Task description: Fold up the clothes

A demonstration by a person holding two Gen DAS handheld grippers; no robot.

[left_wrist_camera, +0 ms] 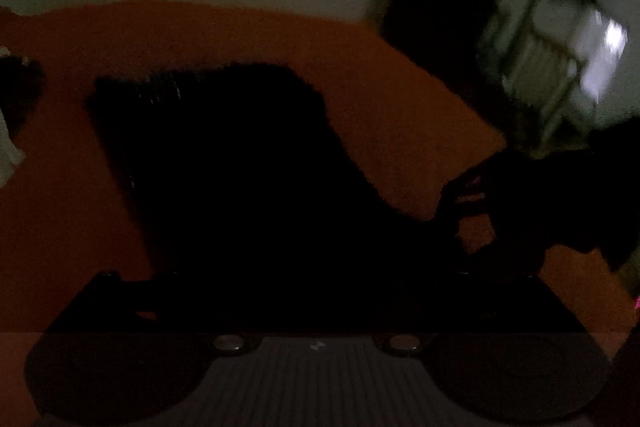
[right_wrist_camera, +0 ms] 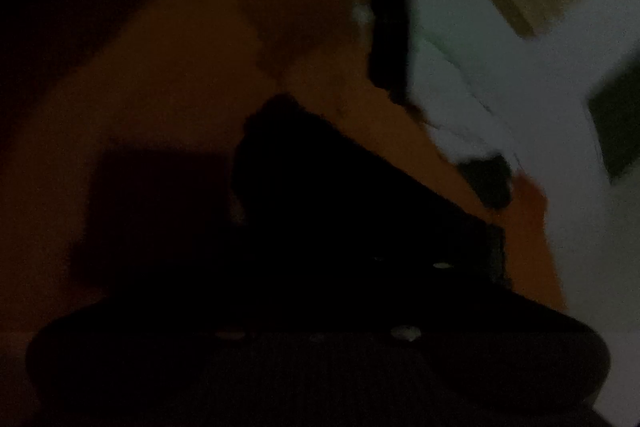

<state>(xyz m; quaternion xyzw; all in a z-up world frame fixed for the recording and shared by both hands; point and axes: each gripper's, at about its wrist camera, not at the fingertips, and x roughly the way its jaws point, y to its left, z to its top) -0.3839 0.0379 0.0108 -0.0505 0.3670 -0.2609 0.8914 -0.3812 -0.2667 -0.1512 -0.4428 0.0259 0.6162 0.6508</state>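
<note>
Very dim feed here. I see a dark garment (left_wrist_camera: pixel 224 163) spread flat on the orange desk (left_wrist_camera: pixel 380 75), right ahead of my left claw (left_wrist_camera: pixel 316 291). From my right claw (right_wrist_camera: pixel 320 267) it's a black mass (right_wrist_camera: pixel 340 195) close in. Both claws are lost in shadow; I can't tell their state.

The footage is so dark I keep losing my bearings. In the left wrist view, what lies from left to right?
Pale object at the left edge → black garment on the orange surface → dark claw-like shape at the garment's right end → pale blurred furniture.
</note>
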